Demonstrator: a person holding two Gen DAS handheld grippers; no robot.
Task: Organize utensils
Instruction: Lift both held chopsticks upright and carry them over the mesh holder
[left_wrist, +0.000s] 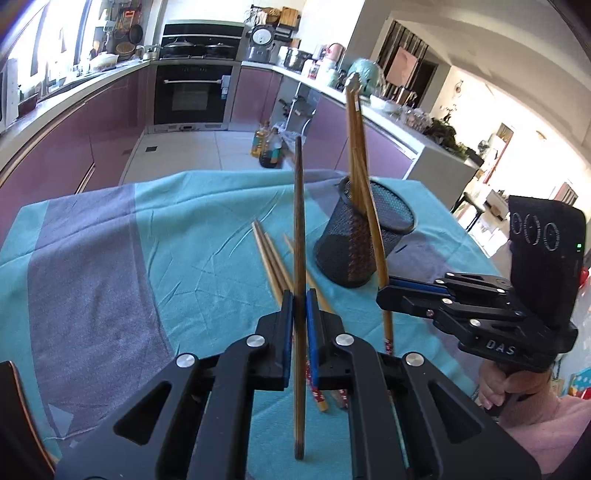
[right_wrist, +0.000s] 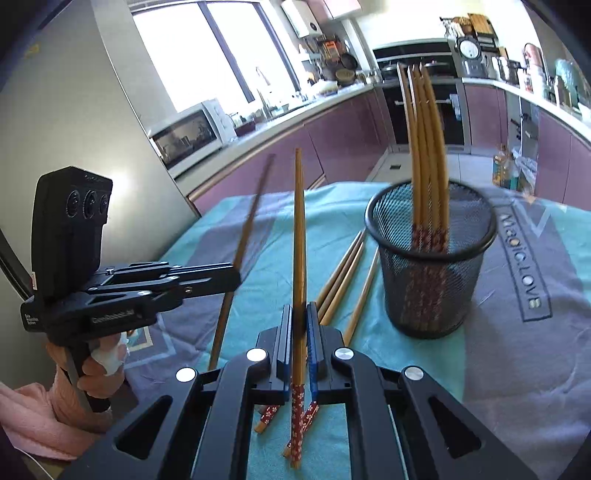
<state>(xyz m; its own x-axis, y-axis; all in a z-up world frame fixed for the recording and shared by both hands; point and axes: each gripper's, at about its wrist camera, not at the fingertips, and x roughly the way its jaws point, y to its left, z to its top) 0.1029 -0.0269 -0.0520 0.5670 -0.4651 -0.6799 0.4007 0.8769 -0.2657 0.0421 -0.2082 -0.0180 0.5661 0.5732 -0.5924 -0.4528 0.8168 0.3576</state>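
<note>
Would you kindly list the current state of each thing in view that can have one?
Left gripper: shut on a dark chopstick, held upright.
Right gripper: shut on a patterned chopstick, held upright.
Mesh cup: upright on the cloth, holding several chopsticks.
Loose chopsticks: lying flat on the cloth, beside the cup.

A black mesh cup (right_wrist: 430, 258) stands on a teal-and-grey cloth (right_wrist: 517, 369), its mouth partly filled by upright chopsticks (right_wrist: 424, 147) leaning toward the far rim, leaving the near side of the opening free. Loose chopsticks (right_wrist: 343, 280) lie just left of the cup. The cloth's right side and far-left grey band (left_wrist: 92, 295) lie bare.
</note>
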